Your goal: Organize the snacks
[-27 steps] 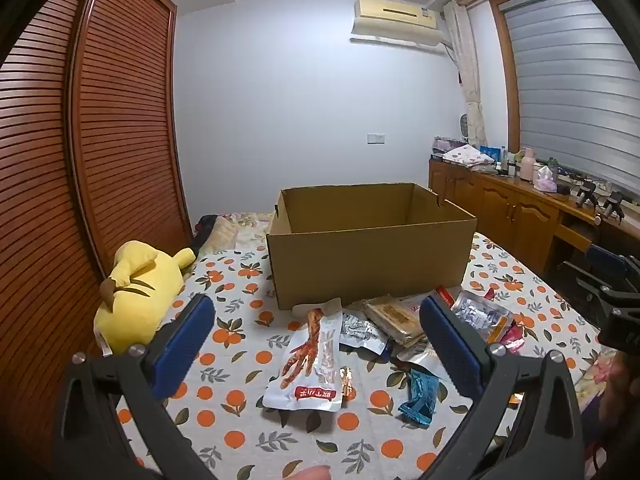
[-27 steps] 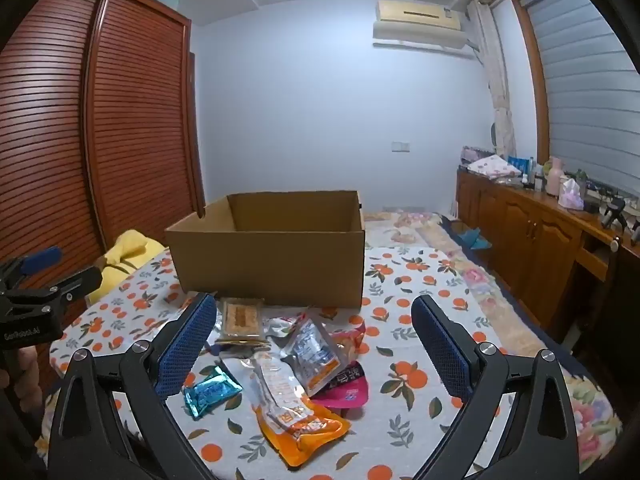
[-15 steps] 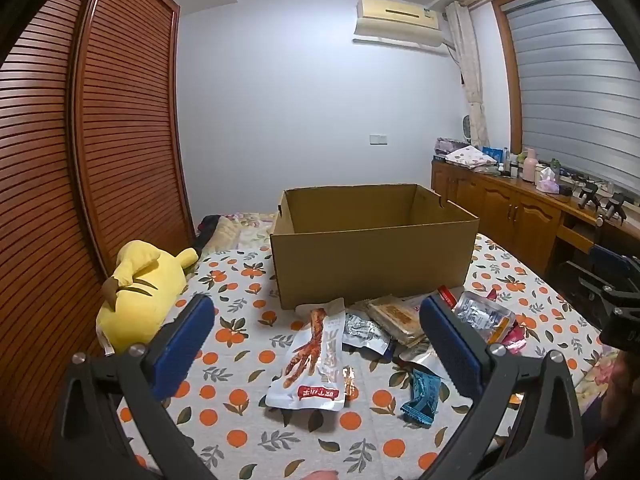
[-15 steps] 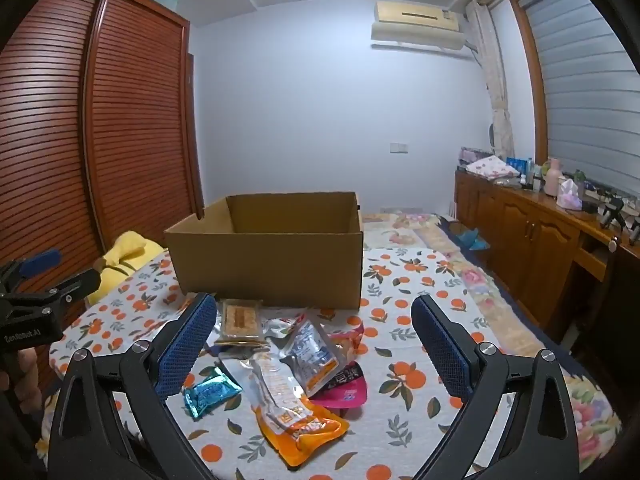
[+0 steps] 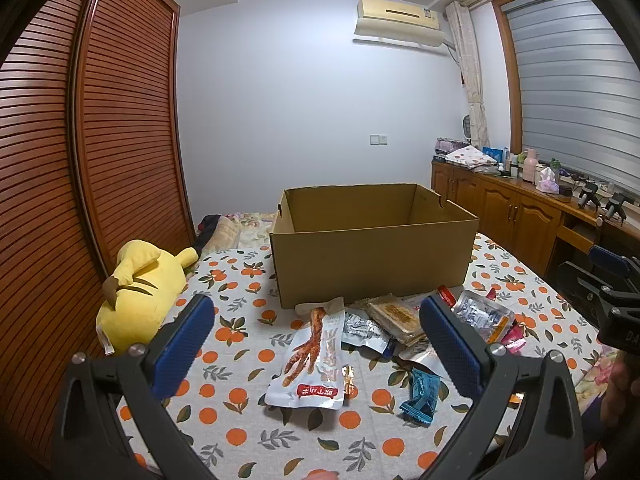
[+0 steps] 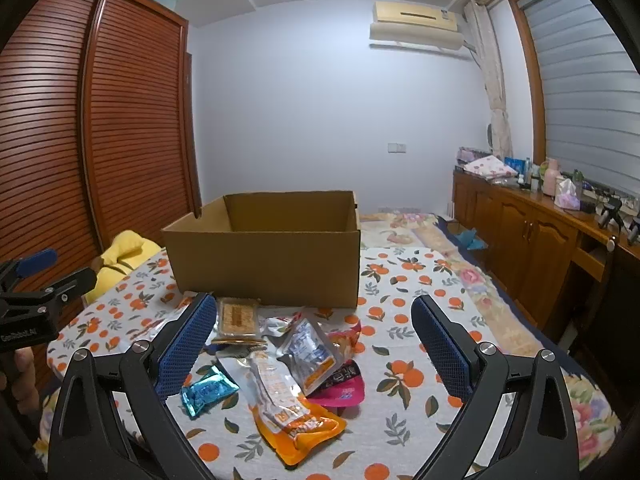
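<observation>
An open brown cardboard box (image 5: 372, 252) (image 6: 264, 260) stands on an orange-print bedspread (image 5: 240, 360) (image 6: 400, 320). In front of it lies a heap of snack packets: a white chicken-foot packet (image 5: 310, 360), a silver pouch (image 5: 362, 330), a cracker pack (image 5: 394, 314) (image 6: 238, 316), a small teal wrapper (image 5: 420, 396) (image 6: 208, 390), an orange pouch (image 6: 298, 428), a clear pouch (image 6: 312, 354) and a pink packet (image 6: 344, 390). My left gripper (image 5: 316, 340) hovers open above the chicken-foot packet, holding nothing. My right gripper (image 6: 314, 344) hangs open over the heap, also holding nothing.
A yellow plush toy (image 5: 140, 296) (image 6: 124, 258) lies at the bed's left edge beside a slatted wooden wardrobe (image 5: 80, 160). A wooden cabinet (image 6: 540, 240) with bottles and clutter runs along the right wall. Each gripper shows at the other view's edge.
Both views have shifted only slightly; the grippers stay open and the packets lie where they were.
</observation>
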`<state>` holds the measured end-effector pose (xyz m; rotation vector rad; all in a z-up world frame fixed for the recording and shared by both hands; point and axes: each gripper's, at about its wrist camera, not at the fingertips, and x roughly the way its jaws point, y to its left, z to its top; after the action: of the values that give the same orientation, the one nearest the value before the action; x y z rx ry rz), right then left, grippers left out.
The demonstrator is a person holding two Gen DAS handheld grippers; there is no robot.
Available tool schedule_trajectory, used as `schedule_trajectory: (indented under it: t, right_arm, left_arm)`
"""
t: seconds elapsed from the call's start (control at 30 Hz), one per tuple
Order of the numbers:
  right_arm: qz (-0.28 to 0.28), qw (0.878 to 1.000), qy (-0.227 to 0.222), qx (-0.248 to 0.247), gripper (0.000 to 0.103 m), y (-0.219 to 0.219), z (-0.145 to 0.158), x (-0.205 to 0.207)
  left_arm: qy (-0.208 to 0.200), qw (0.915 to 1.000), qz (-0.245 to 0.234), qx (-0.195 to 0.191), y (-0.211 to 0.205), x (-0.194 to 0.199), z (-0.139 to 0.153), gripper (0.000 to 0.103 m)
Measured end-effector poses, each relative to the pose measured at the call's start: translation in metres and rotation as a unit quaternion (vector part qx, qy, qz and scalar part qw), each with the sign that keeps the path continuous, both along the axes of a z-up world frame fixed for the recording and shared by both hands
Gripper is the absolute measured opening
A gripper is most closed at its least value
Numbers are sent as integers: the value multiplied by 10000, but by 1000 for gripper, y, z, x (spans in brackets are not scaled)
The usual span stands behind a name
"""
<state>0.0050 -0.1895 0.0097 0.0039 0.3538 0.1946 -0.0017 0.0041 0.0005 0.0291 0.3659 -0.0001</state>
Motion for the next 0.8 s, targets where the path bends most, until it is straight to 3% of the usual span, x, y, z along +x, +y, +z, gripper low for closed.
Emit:
schedule_trajectory:
  t: [0.8]
  right_arm:
    - [-24,10000,12,-1,100,0,-3,-1]
  left_arm:
    - [30,10000,4,-23,0,-2,1,103]
